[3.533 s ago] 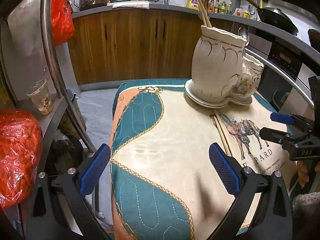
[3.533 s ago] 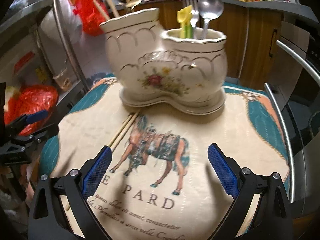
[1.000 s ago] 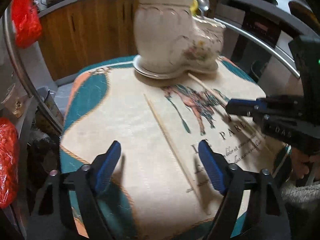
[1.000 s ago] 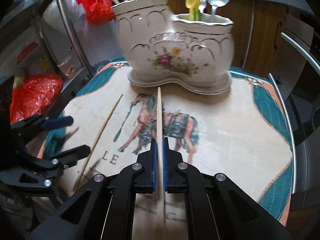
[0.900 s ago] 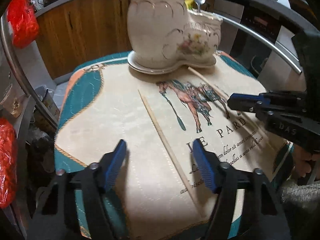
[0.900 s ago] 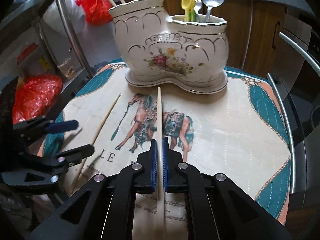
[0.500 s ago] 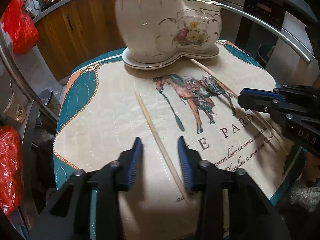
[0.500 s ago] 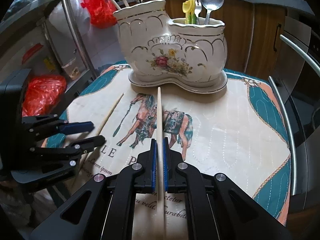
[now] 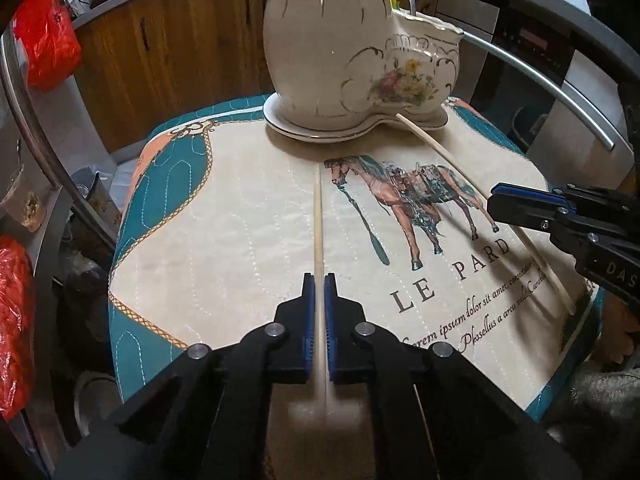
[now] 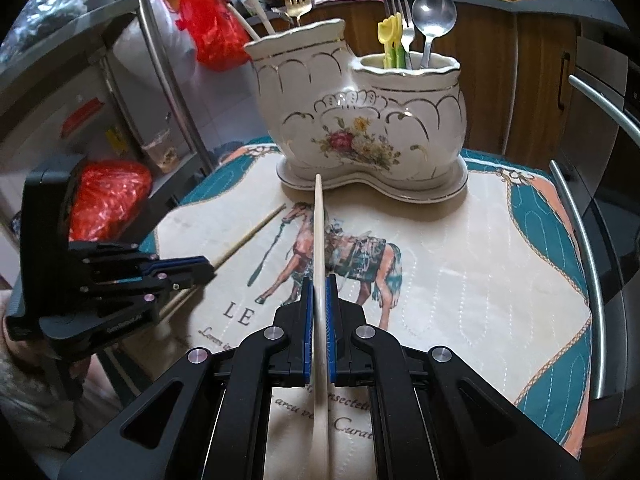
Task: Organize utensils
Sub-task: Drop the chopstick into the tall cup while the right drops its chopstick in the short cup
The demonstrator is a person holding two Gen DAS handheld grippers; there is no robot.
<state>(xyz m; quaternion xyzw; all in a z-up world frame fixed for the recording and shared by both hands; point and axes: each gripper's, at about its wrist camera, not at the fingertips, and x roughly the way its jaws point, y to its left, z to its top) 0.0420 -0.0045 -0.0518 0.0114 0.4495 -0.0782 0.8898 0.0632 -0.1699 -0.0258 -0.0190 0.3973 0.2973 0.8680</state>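
A white ceramic two-pot utensil holder (image 9: 352, 60) (image 10: 356, 128) stands at the far side of a quilted horse-print mat (image 9: 240, 208) (image 10: 460, 248). Its smaller pot holds a spoon (image 10: 433, 12), forks and a yellow utensil; the taller pot holds a fork and light handles. My left gripper (image 9: 319, 280) is shut on a wooden chopstick (image 9: 318, 216) that points toward the holder. My right gripper (image 10: 319, 282) is shut on a second chopstick (image 10: 318, 224), its tip near the holder's base. Each gripper shows in the other's view: the right (image 9: 560, 216), the left (image 10: 120, 280).
Red plastic bags (image 9: 44, 40) (image 10: 108, 196) hang and lie at the left by a metal rack (image 10: 160, 80). Wooden cabinets (image 9: 180, 52) and a counter with a cooker stand behind. An oven handle bar (image 9: 540, 80) runs at the right.
My left gripper has gone from open to shut on the chopstick that lay on the mat. My right gripper has kept its chopstick and barely moved.
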